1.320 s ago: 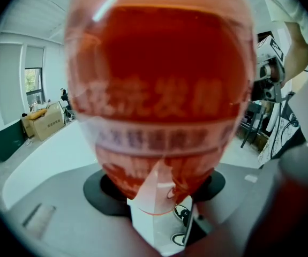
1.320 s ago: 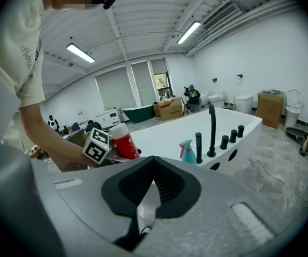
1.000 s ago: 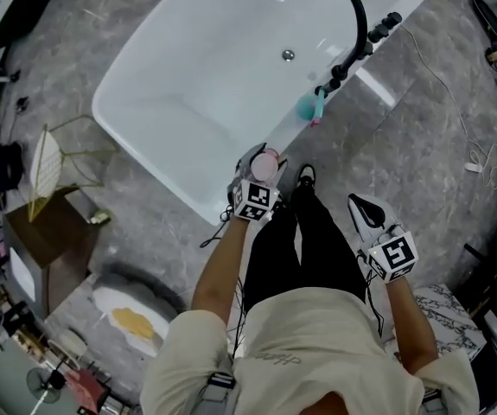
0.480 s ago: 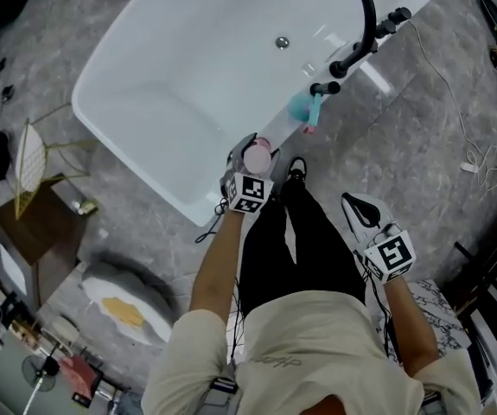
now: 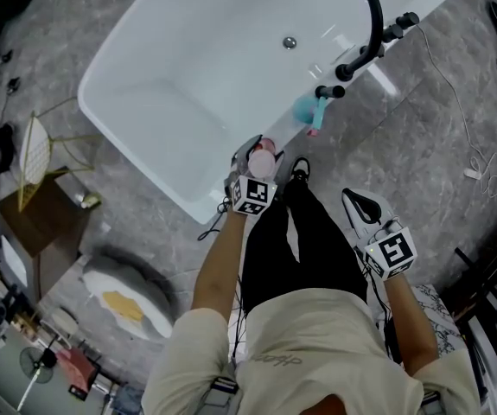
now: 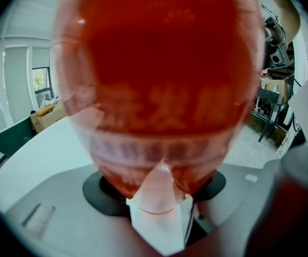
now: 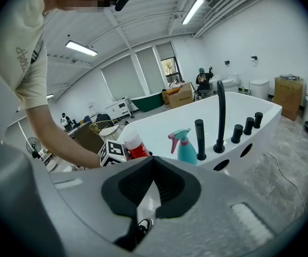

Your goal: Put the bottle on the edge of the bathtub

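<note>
A translucent red bottle (image 5: 264,162) with a pale pink cap is held by my left gripper (image 5: 255,157), which is shut on its body. The bottle hangs upright at the near rim of the white bathtub (image 5: 144,145), beside the person's legs. Its red body (image 6: 159,79) fills the left gripper view. The same bottle (image 7: 135,146) shows in the right gripper view, next to the left gripper's marker cube. My right gripper (image 5: 362,207) hangs above the grey floor to the right of the legs, away from the tub, its fingers together and holding nothing.
A teal spray bottle (image 5: 305,109) stands on the tub's rim near a tall black faucet (image 5: 371,20) and black knobs. A gold wire basket (image 5: 36,158) and a wooden side table are at the left. A cable (image 5: 455,102) lies on the floor at the right.
My left gripper has sunk slightly toward the tub's rim with the bottle still in it. My right gripper has shifted a little sideways.
</note>
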Action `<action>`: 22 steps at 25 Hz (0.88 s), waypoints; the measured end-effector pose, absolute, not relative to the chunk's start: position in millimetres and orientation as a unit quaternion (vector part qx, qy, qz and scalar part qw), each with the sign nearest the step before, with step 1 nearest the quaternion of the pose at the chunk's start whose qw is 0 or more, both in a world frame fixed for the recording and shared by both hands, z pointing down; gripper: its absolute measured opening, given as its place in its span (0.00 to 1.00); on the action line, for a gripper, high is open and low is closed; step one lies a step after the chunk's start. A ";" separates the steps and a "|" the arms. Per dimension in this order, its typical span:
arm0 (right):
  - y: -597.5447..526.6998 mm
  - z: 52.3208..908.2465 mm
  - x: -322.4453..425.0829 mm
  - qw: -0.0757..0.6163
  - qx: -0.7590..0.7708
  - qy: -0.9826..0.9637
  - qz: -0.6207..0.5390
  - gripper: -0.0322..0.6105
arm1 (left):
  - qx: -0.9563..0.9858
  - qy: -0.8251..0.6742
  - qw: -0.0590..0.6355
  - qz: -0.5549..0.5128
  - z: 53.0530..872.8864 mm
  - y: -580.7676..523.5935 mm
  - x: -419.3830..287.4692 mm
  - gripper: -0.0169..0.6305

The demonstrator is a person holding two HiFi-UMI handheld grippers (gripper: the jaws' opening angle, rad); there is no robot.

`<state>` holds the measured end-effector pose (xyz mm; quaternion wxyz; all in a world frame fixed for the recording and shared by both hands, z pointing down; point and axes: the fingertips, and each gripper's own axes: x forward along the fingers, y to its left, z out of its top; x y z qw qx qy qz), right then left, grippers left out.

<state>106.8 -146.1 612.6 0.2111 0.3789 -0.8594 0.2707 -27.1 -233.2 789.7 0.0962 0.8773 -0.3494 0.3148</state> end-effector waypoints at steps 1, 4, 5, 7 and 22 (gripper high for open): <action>-146.3 613.2 107.4 0.211 0.379 -0.859 0.270 0.05 | 0.878 -0.347 0.098 0.315 790.4 -232.0 -27.0 0.50; -144.5 614.7 107.2 0.211 0.380 -0.859 0.272 0.05 | 0.881 -0.340 0.103 0.313 791.0 -227.9 -26.6 0.51; -143.5 615.1 106.2 0.211 0.379 -0.858 0.273 0.05 | 0.882 -0.338 0.103 0.312 790.9 -227.3 -26.7 0.51; -142.0 615.5 103.4 0.211 0.379 -0.858 0.273 0.05 | 0.881 -0.336 0.102 0.316 791.9 -227.5 -27.6 0.51; -136.4 604.3 75.9 0.200 0.375 -0.869 0.253 0.05 | 0.880 -0.354 0.099 0.301 765.2 -212.1 -40.5 0.61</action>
